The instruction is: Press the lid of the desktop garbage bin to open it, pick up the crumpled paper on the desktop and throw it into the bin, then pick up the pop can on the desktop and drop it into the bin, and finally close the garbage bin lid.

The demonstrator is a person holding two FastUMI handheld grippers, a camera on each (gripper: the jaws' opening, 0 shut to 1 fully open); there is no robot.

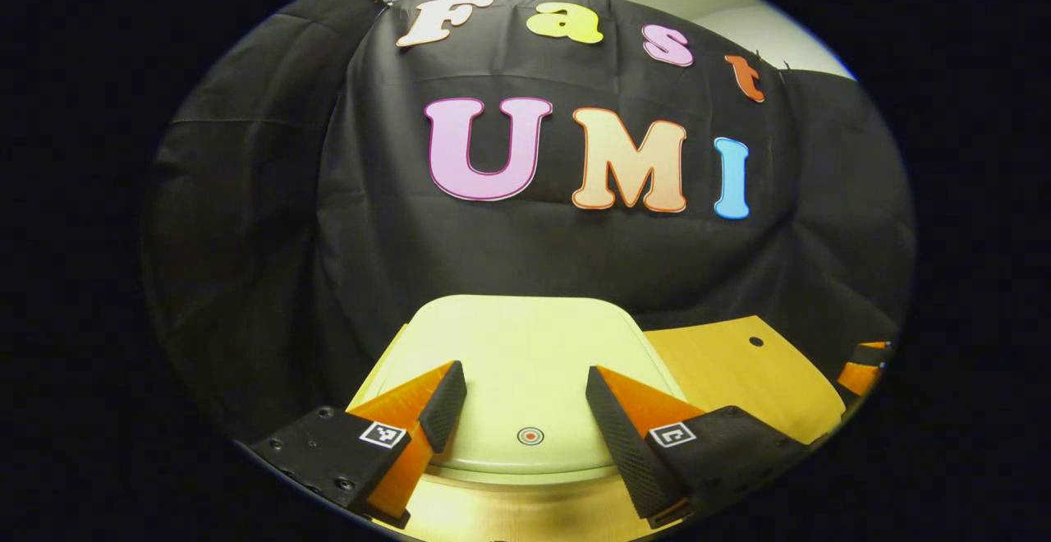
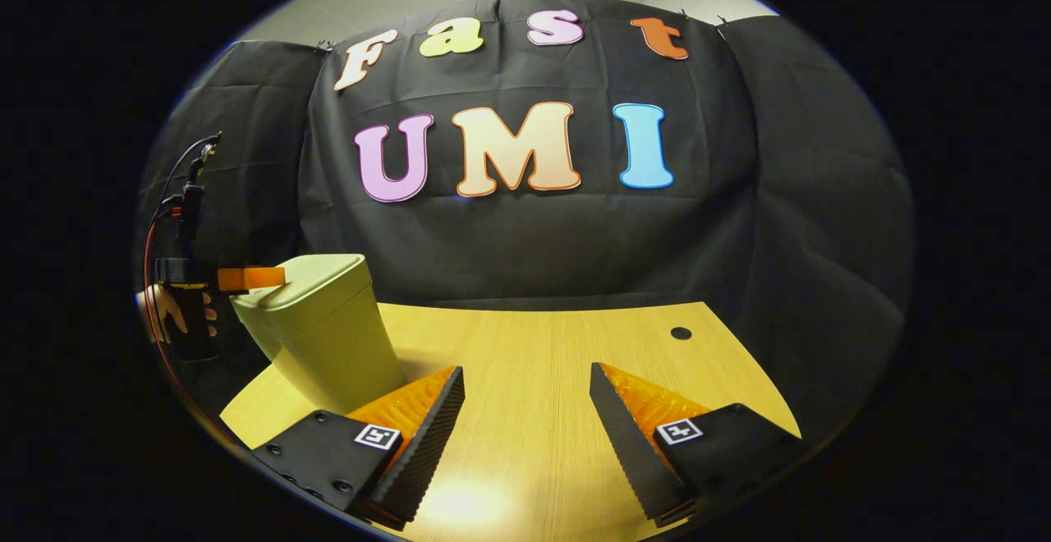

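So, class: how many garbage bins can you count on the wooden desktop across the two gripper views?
1. The garbage bin stands at the desktop's left edge in the right gripper view, lid closed; the left gripper hovers over that lid. Others could sit outside the views.

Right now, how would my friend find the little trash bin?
Find the wooden table before the black cloth wall. At its left end stands the garbage bin, pale yellow-green, narrowing toward its base, lid shut. It is the one tall thing there, and the lid's front carries a small round red-centred button.
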